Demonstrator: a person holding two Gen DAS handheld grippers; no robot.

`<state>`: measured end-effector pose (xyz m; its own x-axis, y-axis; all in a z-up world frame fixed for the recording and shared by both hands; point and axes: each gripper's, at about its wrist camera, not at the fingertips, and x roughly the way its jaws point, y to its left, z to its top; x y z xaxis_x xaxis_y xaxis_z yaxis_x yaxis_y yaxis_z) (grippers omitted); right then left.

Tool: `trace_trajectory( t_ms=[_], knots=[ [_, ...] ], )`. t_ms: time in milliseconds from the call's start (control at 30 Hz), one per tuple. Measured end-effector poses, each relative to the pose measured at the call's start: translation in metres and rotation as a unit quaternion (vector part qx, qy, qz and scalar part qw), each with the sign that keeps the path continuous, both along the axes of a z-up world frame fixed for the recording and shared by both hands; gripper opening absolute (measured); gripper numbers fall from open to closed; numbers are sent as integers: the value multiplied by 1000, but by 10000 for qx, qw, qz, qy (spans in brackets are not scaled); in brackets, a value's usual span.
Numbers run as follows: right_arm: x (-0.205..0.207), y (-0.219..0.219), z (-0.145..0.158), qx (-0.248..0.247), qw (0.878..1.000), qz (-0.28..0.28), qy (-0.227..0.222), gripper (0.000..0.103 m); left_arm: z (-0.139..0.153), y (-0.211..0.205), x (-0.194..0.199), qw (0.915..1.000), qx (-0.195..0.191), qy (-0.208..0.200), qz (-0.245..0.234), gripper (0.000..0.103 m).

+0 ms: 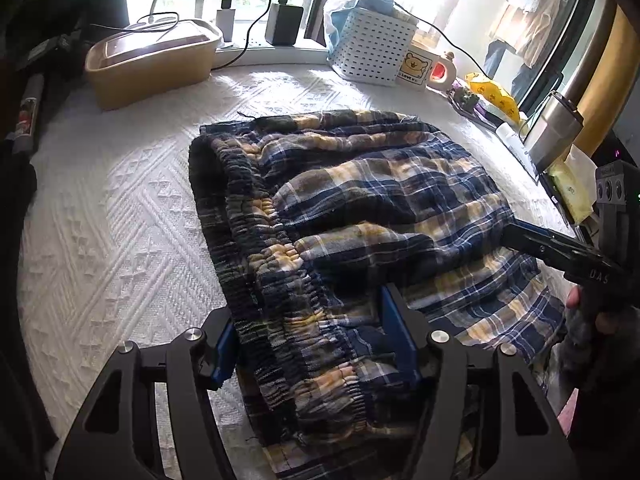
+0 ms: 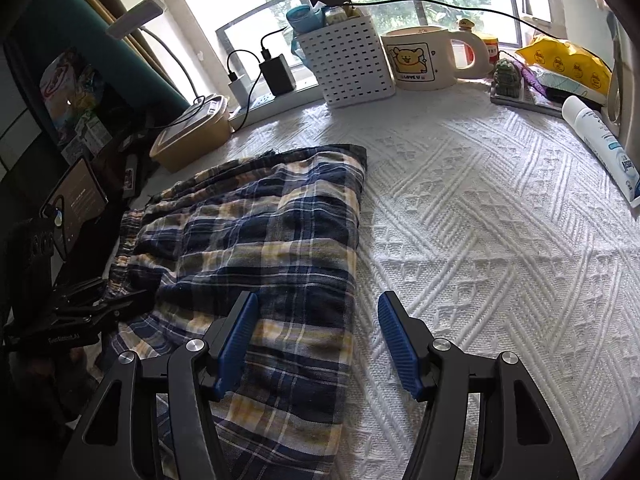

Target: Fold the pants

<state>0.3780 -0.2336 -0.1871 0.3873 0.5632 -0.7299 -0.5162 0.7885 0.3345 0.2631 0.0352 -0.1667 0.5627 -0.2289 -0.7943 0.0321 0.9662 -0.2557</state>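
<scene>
Blue, yellow and white plaid pants [image 1: 360, 208] lie folded on a white textured bedspread [image 1: 120, 220]. The gathered waistband [image 1: 276, 280] runs toward the camera. My left gripper [image 1: 308, 308] is low over the near end of the waistband. Its blue pads stand apart with the bunched band between them, and I see no clear squeeze. My right gripper [image 2: 318, 300] is open and straddles the pants' right edge [image 2: 352, 264], one pad over the plaid and the other over the bedspread. In the left wrist view its black fingers [image 1: 552, 250] rest at the pants' right side.
Along the window sill stand a tan lidded box [image 1: 152, 64], chargers with cables [image 1: 282, 24], a white perforated basket [image 1: 372, 48] and a bear mug [image 2: 420, 60]. A white tube [image 2: 600, 144], a yellow bag [image 2: 568, 60] and a steel tumbler [image 1: 554, 128] line the right side.
</scene>
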Motion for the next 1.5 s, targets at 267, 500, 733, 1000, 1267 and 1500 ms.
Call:
trace_trajectory(
  t_ms=[267, 500, 733, 1000, 1267, 1500],
  knots=[
    [0, 1, 0, 17, 10000, 9, 9, 65, 0, -2, 4, 9999, -15, 44, -109, 69],
    [-3, 6, -1, 36, 10000, 61, 6, 66, -1, -8, 5, 9997, 1, -28, -230, 68],
    [-4, 5, 0, 7, 10000, 71, 26, 67, -1, -13, 9, 9990, 32, -108, -424, 51],
    [-4, 0, 1, -6, 10000, -15, 60, 70, 0, -13, 23, 9978, -36, -56, -658, 36],
    [-1, 16, -1, 108, 9999, 117, 16, 81, -2, -9, 17, 9989, -191, -70, -427, 40],
    [-3, 27, -2, 49, 9999, 131, -3, 55, -2, -13, 15, 9987, 15, -153, -483, 37]
  ],
)
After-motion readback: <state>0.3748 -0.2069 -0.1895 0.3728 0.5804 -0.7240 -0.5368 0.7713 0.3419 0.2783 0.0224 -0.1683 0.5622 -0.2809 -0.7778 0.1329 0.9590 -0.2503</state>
